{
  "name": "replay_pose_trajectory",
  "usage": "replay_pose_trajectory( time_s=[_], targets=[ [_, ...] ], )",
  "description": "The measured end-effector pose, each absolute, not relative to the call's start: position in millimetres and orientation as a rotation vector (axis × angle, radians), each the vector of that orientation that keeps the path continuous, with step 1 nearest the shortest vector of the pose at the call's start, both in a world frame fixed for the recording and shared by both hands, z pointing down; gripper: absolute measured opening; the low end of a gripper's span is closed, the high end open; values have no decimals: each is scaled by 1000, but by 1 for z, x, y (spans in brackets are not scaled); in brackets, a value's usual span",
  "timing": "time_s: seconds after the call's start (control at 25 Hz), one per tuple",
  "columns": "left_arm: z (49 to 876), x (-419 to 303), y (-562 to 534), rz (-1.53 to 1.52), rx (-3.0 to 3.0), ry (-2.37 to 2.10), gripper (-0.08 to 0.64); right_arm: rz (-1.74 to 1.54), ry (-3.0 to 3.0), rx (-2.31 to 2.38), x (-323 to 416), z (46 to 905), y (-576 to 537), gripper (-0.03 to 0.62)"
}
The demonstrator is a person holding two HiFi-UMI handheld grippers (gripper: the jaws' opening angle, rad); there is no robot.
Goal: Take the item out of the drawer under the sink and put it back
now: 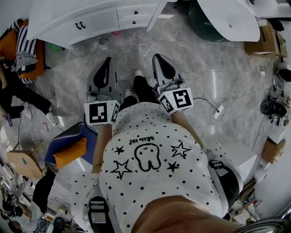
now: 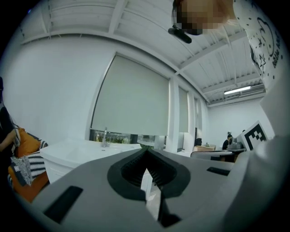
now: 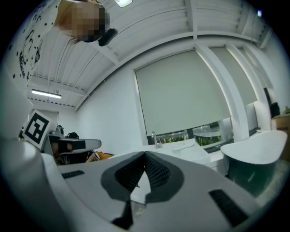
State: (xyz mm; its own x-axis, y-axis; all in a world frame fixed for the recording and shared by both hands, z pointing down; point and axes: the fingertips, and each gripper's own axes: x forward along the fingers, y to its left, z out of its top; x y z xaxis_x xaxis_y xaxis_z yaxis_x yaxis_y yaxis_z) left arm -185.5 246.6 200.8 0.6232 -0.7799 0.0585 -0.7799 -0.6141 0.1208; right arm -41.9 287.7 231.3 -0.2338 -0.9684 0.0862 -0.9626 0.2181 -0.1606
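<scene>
**A:** Head view first. What lies around the two tools?

**B:** Just below the fingertips and between them are white shoes on a glossy grey marble floor. Left of the left gripper, and nearer the person, is a blue seat with an orange cushion. Right of the right gripper, a white plug block on a thin cable lies on the floor.

**A:** And beyond the tips?

**B:** Only open floor lies between them and the white vanity cabinet. Its two small white drawers have dark handles and both fronts sit flush. Farther right is a white oval bathtub.

**A:** Where is the item?

**B:** I cannot see it in any view, and the drawers are closed.

**A:** And the fingers?

**B:** In the left gripper view, the dark ribbed pads come together at the tips with nothing between them. A chrome tap on the cabinet's basin stands well ahead, to the left of the tips. In the right gripper view, the ribbed pads are also closed tip to tip and empty. The tap there is straight ahead and the bathtub is off to the right.
</scene>
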Motion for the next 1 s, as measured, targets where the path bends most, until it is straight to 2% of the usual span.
replay_pose_trajectory(
  time_s=[0.4, 1.0],
  targets=[
    [193, -130, 190, -32, 2710, -1368, 3, -258, 2476, -1856, 13, 226, 224, 13],
    [206, -118, 165, 0, 2685, -1350, 3, -294, 2467, -1859, 32, 237, 203, 14]
  ],
)
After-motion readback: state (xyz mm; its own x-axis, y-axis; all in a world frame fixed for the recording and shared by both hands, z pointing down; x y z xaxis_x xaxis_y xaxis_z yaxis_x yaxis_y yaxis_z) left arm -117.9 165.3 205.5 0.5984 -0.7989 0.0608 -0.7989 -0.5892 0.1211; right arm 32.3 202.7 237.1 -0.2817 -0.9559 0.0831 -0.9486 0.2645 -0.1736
